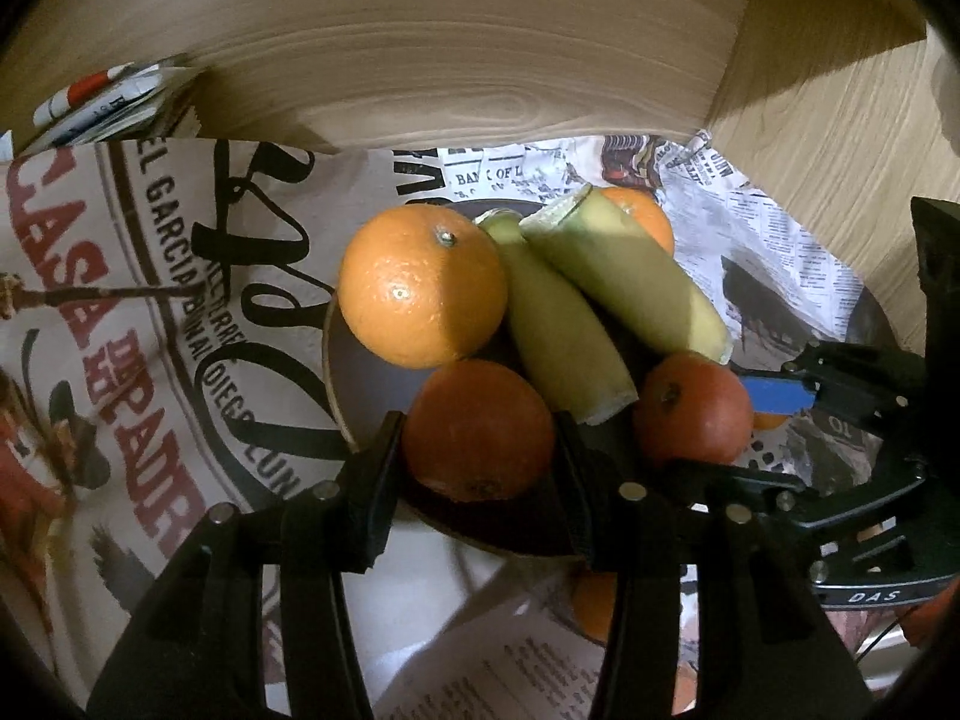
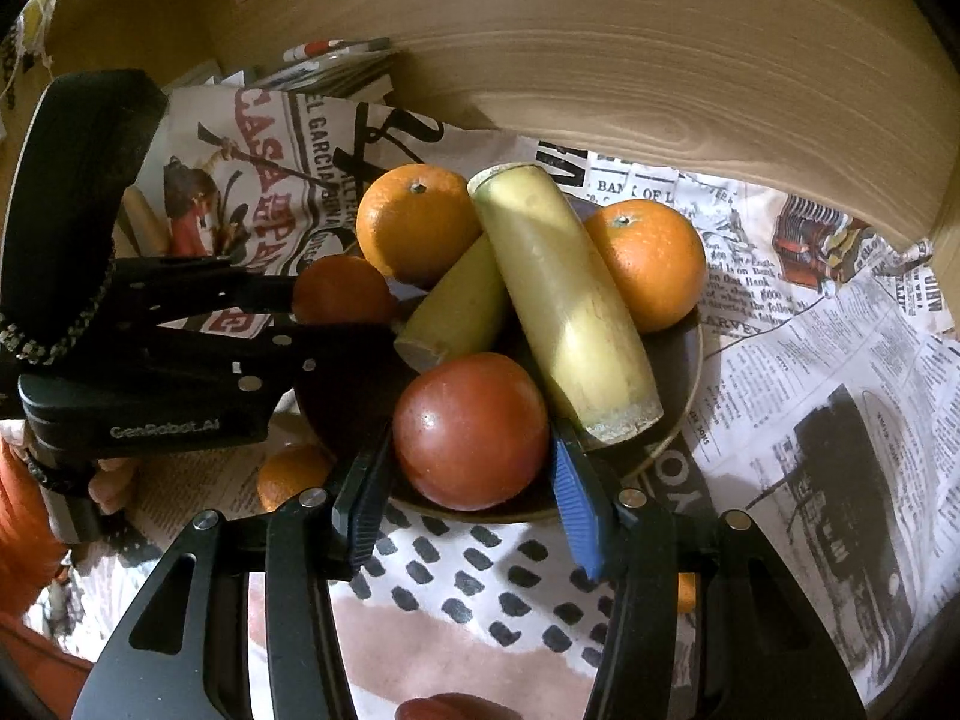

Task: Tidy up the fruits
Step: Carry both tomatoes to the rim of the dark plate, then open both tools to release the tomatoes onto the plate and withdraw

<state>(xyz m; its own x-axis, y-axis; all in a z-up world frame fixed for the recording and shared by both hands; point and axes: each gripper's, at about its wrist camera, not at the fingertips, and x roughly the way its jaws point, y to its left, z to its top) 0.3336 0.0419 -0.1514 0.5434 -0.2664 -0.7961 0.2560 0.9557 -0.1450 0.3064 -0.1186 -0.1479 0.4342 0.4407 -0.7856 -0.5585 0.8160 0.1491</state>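
Now left gripper (image 1: 477,441) pinches small dark orange (image 1: 477,429); right gripper (image 2: 471,468) pinches round red tomato (image 2: 471,429), both over dark round plate (image 2: 684,354).

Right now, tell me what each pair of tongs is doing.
Left tongs: closed on a dark orange fruit in the bowl.
Right tongs: closed on a red tomato in the same bowl.

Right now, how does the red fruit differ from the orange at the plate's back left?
The red fruit is smooth, glossy, dark red; the back-left orange is dimpled, bright orange. The red fruit sits between the right gripper jaws; the orange stands free. Both are round, on the plate.
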